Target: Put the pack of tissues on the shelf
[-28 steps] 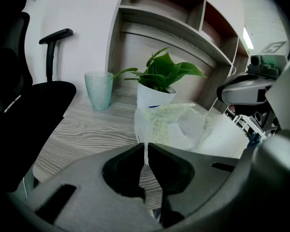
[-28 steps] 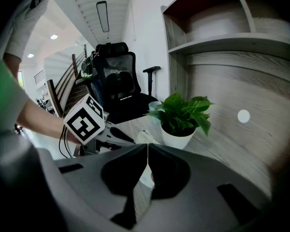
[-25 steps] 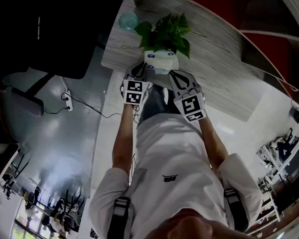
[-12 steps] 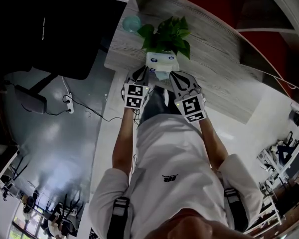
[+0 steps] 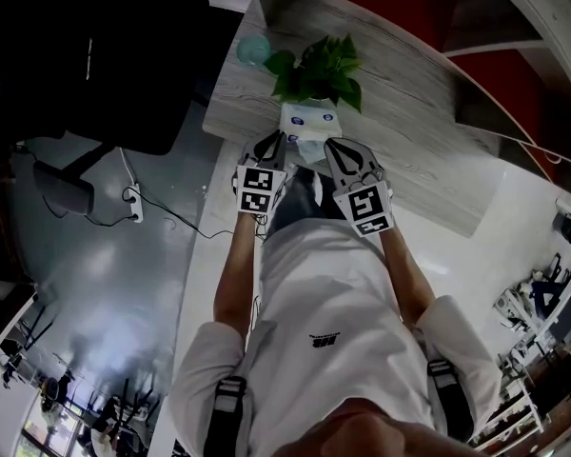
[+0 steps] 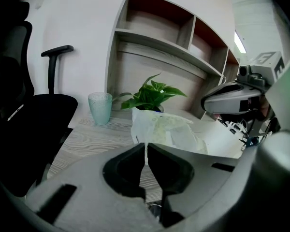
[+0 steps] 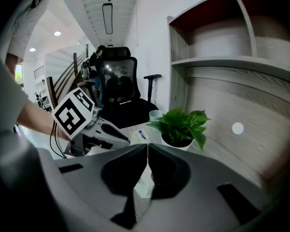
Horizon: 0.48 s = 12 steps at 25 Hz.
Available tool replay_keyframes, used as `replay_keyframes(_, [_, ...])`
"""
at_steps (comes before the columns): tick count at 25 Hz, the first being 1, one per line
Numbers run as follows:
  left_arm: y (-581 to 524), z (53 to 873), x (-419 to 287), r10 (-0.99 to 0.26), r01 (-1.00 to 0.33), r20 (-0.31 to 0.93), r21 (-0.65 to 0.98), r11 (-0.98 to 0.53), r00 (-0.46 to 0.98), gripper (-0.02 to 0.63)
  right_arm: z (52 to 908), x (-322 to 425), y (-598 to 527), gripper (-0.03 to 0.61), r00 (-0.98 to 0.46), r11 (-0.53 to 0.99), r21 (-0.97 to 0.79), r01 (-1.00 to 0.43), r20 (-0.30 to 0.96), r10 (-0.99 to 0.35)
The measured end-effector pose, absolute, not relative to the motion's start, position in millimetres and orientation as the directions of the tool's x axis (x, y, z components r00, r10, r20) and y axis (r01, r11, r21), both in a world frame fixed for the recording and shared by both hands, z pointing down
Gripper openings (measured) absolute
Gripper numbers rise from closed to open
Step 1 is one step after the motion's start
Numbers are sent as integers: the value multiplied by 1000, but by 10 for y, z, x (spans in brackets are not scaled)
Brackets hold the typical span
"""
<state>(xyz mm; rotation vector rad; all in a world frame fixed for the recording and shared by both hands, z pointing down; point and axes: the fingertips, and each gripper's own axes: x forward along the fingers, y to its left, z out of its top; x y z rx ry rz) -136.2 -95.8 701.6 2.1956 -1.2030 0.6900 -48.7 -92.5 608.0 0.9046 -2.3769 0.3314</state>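
I bring the left hand-held gripper (image 6: 146, 146) and right hand-held gripper (image 7: 148, 146) toward the near corners of the pack of tissues (image 5: 309, 122). Both have their jaws together and hold nothing, probably so I can squeeze it between them. It lies on the bench (image 5: 419, 141) against the plant (image 5: 319, 65), below the shelf (image 6: 159, 45).

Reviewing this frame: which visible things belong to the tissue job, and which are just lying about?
Job: pack of tissues; shelf; left hand-held gripper and right hand-held gripper, both with jaws together on nothing.
Lying about: potted plant; cup; office chair; power strip on the floor.
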Motion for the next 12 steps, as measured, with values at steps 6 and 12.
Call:
replay_keyframes(6, [-1004,6809,-1342,-613,-857,626,193,-477,482,41,6003,-476,-917,28,-605,734,-17,-679,579,-546])
replay_keyframes(12, [-1027,6599,-1358,-626,-852,608,177,-493,489,40,5865,-489,-940,28,-603,726,-3,-687,560,-568])
